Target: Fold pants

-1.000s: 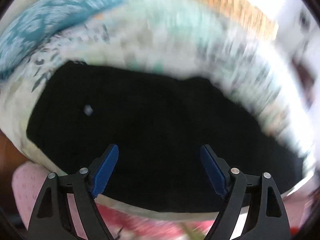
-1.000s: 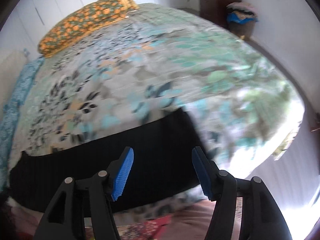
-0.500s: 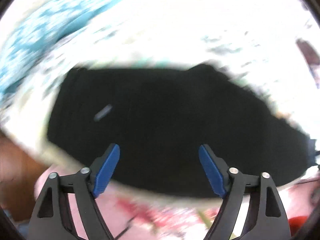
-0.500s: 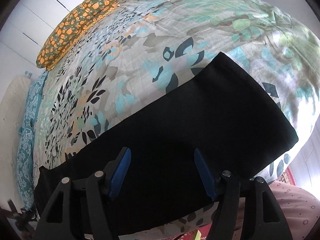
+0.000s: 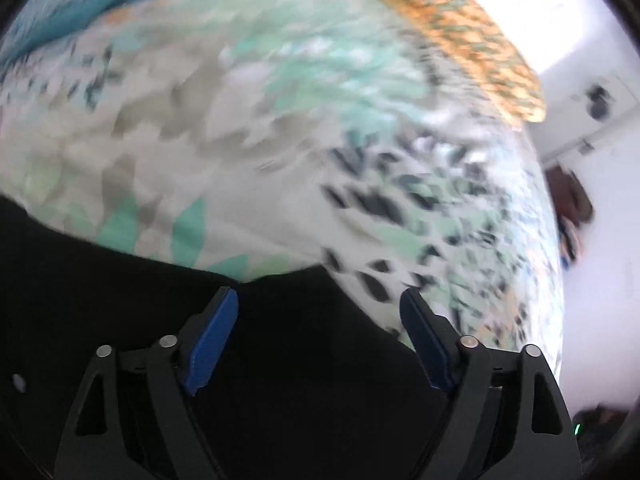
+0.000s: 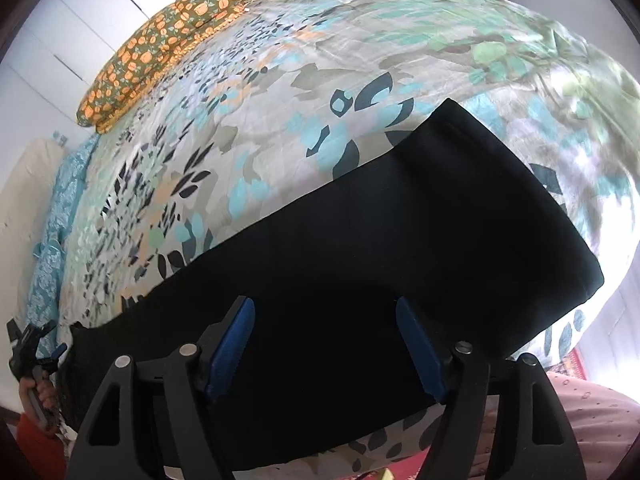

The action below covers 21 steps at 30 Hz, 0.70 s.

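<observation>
Black pants (image 6: 400,248) lie flat in a long band across the near edge of a floral bedspread (image 6: 280,92). My right gripper (image 6: 324,344) is open and empty, hovering over the middle of the pants. My left gripper (image 5: 318,332) is open and empty over the pants (image 5: 280,360), close to their far edge; this view is blurred. The left gripper also shows small at the far left of the right wrist view (image 6: 34,348), by the pants' left end.
An orange patterned pillow (image 6: 160,44) lies at the far end of the bed, also in the left wrist view (image 5: 452,36). A blue patterned cloth (image 6: 60,220) runs along the bed's left side. White wardrobe doors (image 6: 80,8) stand behind. Pink clothing (image 6: 560,420) is at bottom right.
My left gripper has swung forward and low over the pants, so the bedspread fills its view. My right gripper has moved closer over the pants. Both stay open.
</observation>
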### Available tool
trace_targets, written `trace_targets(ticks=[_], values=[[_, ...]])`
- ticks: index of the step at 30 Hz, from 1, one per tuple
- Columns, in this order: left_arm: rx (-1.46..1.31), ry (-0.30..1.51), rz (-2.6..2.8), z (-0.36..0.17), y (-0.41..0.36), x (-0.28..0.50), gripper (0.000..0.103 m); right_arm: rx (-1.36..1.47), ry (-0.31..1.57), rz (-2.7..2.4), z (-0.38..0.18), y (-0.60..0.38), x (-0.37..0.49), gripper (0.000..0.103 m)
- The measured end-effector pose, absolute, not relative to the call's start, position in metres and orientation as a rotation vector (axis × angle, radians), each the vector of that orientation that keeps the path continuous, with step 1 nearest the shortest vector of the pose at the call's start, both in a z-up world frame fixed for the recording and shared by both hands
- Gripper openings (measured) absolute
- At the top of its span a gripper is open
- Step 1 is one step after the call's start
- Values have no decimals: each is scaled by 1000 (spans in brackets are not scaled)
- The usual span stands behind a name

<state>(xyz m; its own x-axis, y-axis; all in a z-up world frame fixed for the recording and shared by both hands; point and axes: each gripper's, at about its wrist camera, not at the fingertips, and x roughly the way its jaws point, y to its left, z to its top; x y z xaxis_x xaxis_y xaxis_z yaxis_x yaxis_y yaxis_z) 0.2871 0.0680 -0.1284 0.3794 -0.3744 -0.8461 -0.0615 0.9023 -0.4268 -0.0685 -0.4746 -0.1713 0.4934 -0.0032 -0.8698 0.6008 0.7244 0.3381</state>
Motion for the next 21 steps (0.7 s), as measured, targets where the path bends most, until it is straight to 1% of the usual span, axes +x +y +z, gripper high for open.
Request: trace_targets(ticks=[1,3,5,7,9,11,13,14,17,21], values=[[-367,1153,-214,-121,62,280,91,701,992,-398,-172,-475,-69,79],[-289,1145,-204,-122,58,267,94,742,970,-396,-170,-479,-70,80],[-205,1185,-133,-137,64,250,93,843,915,-346,-162,-493,-75,80],[-194,1208,-107,-144,63,239,88,955,809,-303,-147,-518,-87,80],[-212,1203,-143,-140,65,220,88,961,775,-331,-129,-548,-98,80],[-169,1184,-163,-134,58,206,88,895,823,-342,-113,-577,-100,80],[-130,1171,-171,-129,52,194,89,801,959,-318,-110,-599,-93,79],[-126,1170,-175,-129,48,190,89,741,1032,-306,-112,-608,-90,74],[-139,1179,-192,-132,38,184,89,639,1122,-245,-119,-611,-85,62],[-91,1185,-209,-133,23,177,89,517,1218,-126,-138,-598,-70,55]])
